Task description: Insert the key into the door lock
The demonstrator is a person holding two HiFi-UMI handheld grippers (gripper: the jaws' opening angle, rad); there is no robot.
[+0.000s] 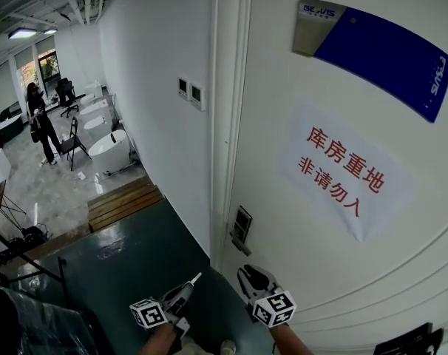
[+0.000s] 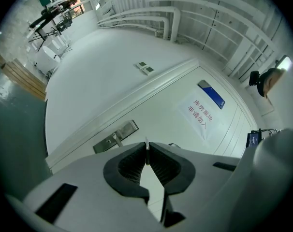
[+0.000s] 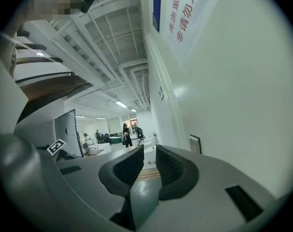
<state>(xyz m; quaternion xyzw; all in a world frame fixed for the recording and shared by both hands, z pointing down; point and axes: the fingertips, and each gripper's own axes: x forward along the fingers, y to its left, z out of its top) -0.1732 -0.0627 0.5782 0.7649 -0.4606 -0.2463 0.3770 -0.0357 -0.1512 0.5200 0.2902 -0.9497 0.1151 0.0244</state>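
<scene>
Clearly, left gripper (image 2: 147,154) pinches key (image 2: 146,146); right gripper (image 3: 150,161) gapes.

Even, bright ceiling-strip light; soft shadows; both gripper views fisheye-curved with dark vignetted corners; near foreground slightly soft.

Door (image 1: 342,265): smooth white paint, showing a satin finish.
Lock plate (image 1: 241,226): brushed metal, glinting dully.
Key (image 2: 146,150): thin bare metal blade.
Notice (image 1: 346,172): matt white paper.
Sign (image 1: 379,54): glossy blue panel with a metallic corner.
Left gripper (image 2: 147,153) and right gripper (image 3: 147,161): matt grey plastic shells, carrying black ribbed pads (image 3: 129,167).
Floor (image 1: 135,265): dark green, gleaming.
</scene>
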